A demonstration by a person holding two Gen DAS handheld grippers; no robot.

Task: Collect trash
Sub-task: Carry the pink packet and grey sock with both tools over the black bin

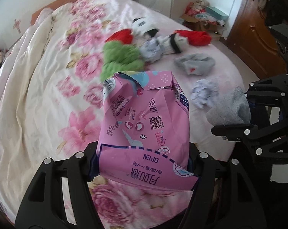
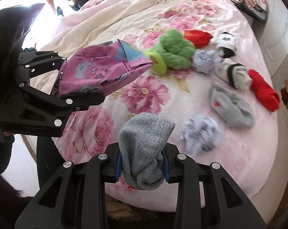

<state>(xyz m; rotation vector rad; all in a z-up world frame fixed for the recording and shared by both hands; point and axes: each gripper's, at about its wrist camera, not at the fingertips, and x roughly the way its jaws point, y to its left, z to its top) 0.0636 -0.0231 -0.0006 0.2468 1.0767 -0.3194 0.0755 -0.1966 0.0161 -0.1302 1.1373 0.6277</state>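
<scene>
Pink wrapper (image 1: 144, 126) is clamped in our left gripper (image 1: 144, 167) fingers and lifted off the bed (image 1: 39, 95), right gripper (image 2: 142, 164) fingers clamped on a grey sock (image 2: 144, 145); crumpled paper wads (image 2: 200, 133) at 3 o'clock remain uncollected.

bed (image 2: 239, 171): floral pink cover | green fluffy sock (image 2: 174, 52) mid-bed | red sock (image 2: 198, 36) just behind it | second red sock (image 2: 264, 90) at the right edge | black-and-white sock (image 2: 233, 74) beside that | cardboard box (image 1: 199, 22) on the floor beyond the bed
</scene>
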